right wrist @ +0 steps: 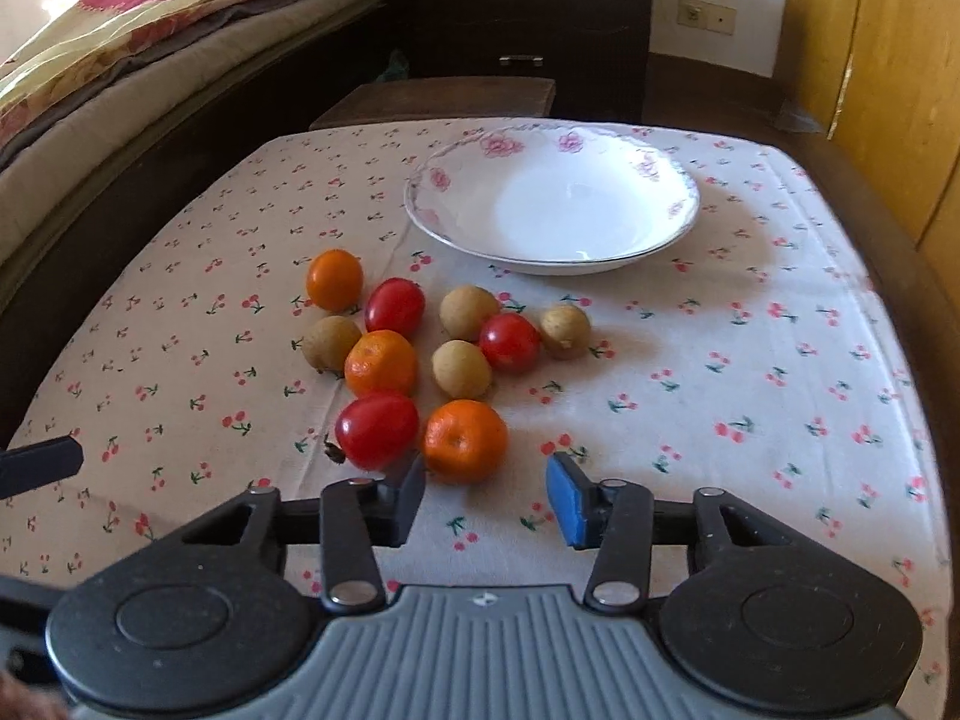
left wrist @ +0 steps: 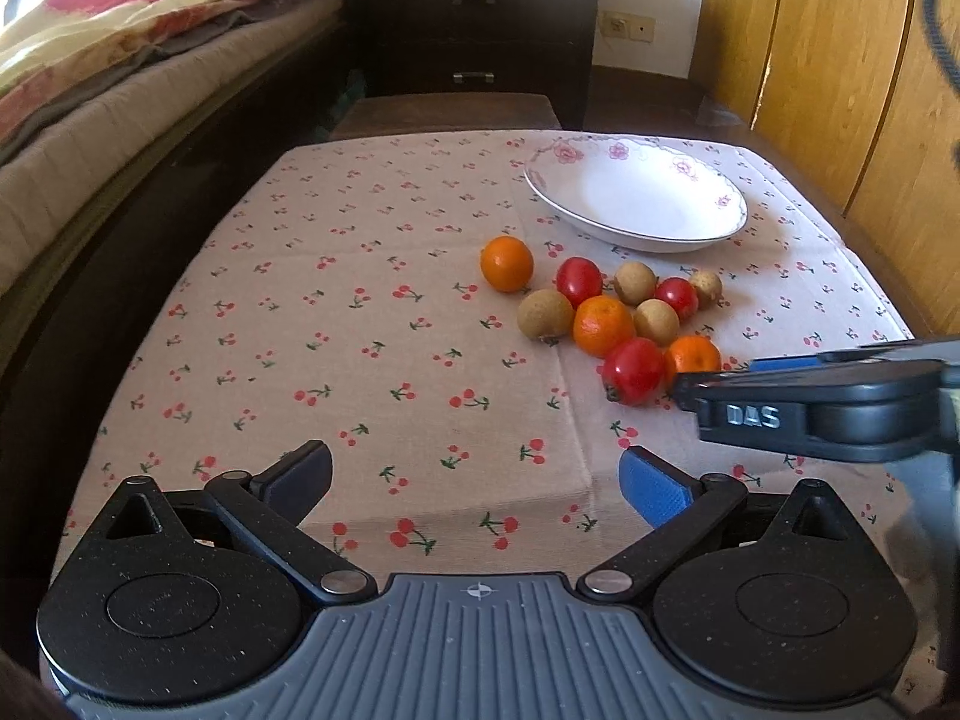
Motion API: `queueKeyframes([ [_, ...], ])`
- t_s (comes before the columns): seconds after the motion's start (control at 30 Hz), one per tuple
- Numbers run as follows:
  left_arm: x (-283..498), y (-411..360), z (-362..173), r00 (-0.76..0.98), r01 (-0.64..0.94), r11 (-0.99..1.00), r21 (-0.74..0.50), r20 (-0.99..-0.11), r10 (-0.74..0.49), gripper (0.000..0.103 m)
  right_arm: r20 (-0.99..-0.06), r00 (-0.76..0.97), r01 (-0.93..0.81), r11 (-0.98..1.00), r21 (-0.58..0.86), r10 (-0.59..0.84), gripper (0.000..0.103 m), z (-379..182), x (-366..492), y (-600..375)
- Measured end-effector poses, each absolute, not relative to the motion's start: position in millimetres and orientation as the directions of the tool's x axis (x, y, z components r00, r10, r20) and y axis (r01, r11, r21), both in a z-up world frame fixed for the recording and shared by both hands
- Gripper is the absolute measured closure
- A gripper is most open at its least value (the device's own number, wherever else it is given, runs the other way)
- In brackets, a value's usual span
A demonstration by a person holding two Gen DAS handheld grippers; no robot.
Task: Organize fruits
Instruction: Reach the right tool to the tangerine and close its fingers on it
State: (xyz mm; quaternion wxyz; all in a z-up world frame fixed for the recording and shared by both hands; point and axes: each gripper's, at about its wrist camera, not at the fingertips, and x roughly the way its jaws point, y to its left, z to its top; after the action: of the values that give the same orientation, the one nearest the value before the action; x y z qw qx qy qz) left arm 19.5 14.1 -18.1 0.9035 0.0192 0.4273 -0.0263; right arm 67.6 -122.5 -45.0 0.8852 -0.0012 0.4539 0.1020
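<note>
**Right gripper nosing up to the nearest orange**

The right gripper (right wrist: 485, 495) is partly cut off in the left wrist view, where its side covers the lower edge of the nearest orange (right wrist: 465, 441). No hand is showing in either view. From the right wrist view, only a dark fingertip of the left gripper (left wrist: 474, 483) is poking in at the left edge. The brown fruits are too small to name with certainty.

The nearest orange is lying just ahead of the right gripper's tips, nearer the dark left finger (right wrist: 408, 504) than the blue pad (right wrist: 567, 498), and no pad is touching it. A red fruit (right wrist: 377, 429) is sitting just beside it to the left. The jaws are standing at a narrow gap with nothing between them.

The rest of the pile is lying beyond, between the grippers and the bowl (right wrist: 444, 180), which is sitting empty on the cherry-print cloth (right wrist: 750, 360).

Both grippers are tilting steeply down at the table. The left gripper's fingers are spreading wide over bare cloth, well apart from the fruit.
</note>
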Motion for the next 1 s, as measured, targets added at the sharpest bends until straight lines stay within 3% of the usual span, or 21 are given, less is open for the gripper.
queueKeyframes([
  [0.37, 19, 12, -23, 0.625, 0.088, 0.996, 0.01, -0.78, -0.047, 0.0, -0.8, 0.573, -0.23, 0.971, 0.056, 0.182, 0.068, -50, 81, -116],
  [0.67, 20, 6, -23, 0.625, 0.121, 0.993, -0.009, -0.776, -0.083, 0.0, -0.814, 0.532, -0.235, 0.964, 0.122, 0.233, 0.07, -47, 77, -131],
  [1.0, 30, -6, -17, 0.639, 0.175, 0.983, -0.058, -0.753, -0.158, 0.002, -0.818, 0.54, -0.258, 0.964, 0.063, 0.198, 0.07, -26, 66, -154],
])
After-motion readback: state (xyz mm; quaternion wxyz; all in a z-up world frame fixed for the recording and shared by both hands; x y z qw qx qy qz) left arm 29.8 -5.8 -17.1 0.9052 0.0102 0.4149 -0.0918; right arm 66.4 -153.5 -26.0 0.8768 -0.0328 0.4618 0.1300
